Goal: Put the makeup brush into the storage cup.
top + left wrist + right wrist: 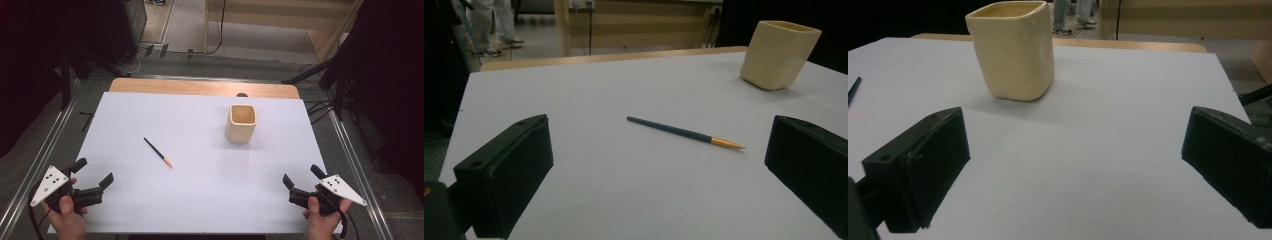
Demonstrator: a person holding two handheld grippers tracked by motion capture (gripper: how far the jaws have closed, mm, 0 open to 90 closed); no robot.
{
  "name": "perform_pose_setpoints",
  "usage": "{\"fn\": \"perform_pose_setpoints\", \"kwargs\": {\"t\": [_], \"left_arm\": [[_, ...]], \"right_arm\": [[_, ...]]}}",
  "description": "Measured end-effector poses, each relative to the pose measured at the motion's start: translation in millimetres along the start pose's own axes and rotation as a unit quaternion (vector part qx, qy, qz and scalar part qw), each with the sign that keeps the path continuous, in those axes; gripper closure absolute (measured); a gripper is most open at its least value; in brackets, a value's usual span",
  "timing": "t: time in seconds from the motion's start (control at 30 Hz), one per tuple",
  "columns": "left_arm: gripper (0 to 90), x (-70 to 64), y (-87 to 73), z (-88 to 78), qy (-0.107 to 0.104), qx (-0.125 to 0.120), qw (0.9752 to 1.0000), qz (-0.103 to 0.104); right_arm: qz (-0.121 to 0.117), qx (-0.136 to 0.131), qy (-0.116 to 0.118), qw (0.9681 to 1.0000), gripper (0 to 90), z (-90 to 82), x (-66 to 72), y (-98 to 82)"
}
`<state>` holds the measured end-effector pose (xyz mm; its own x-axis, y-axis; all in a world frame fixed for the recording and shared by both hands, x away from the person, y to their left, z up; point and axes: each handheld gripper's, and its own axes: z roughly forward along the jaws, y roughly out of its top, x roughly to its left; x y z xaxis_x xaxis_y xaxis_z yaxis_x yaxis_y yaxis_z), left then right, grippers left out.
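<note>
We see the left gripper (93,175) at the table's near-left corner & the right gripper (301,178) at near-right, both w/ jaws spread wide, holding nothing. The dark pencil (158,152) lies flat left of centre on the white table (200,200); the cream cup (241,123) stands upright further back, right of centre, well apart from it.

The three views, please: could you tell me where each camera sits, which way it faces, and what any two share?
High view: above the near edge, looking forward and down on the table; both hands and tongs, left and right.
Left gripper view: rides the left tongs, low over the table, facing the pencil; open jaws.
Right gripper view: rides the right tongs, facing the cup; open jaws.
All share cup and pencil.
</note>
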<state>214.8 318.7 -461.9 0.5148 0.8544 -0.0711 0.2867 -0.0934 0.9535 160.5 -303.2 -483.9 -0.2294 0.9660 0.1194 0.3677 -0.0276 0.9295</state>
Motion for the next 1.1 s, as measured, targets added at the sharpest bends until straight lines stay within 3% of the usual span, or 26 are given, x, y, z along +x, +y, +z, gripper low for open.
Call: {"fn": "perform_pose_setpoints", "kwargs": {"t": [0.27, 0.6, 0.77, 0.87, 1.1], "left_arm": [[0.0, -7.7, 4.3, 6.2, 0.003, 0.011, 0.9999, 0.006], [0.0, -24.4, 20.7, 27.8, 0.000, 0.032, 0.9993, 0.019], [0.0, -30.8, 33.0, 43.1, -0.010, 0.041, 0.9988, 0.023], [0.0, -34.3, 39.4, 53.2, -0.014, 0.053, 0.9979, 0.033], [0.0, -35.2, 52.0, 76.7, -0.038, 0.082, 0.9954, 0.034]], "right_arm": [[-0.005, 0.001, 0.004, 1.0000, 0.0, 1.0, 3.5, 0.2], [-0.020, 0.006, 0.006, 0.9998, 0.0, 3.0, 3.6, 1.1], [-0.021, 0.012, 0.011, 0.9996, 0.0, 4.2, 3.2, 0.2], [-0.024, 0.015, 0.012, 0.9995, 0.0, 4.7, 4.5, 0.1], [-0.030, 0.019, 0.013, 0.9993, 0.1, 5.9, 6.8, 0.3]]}}
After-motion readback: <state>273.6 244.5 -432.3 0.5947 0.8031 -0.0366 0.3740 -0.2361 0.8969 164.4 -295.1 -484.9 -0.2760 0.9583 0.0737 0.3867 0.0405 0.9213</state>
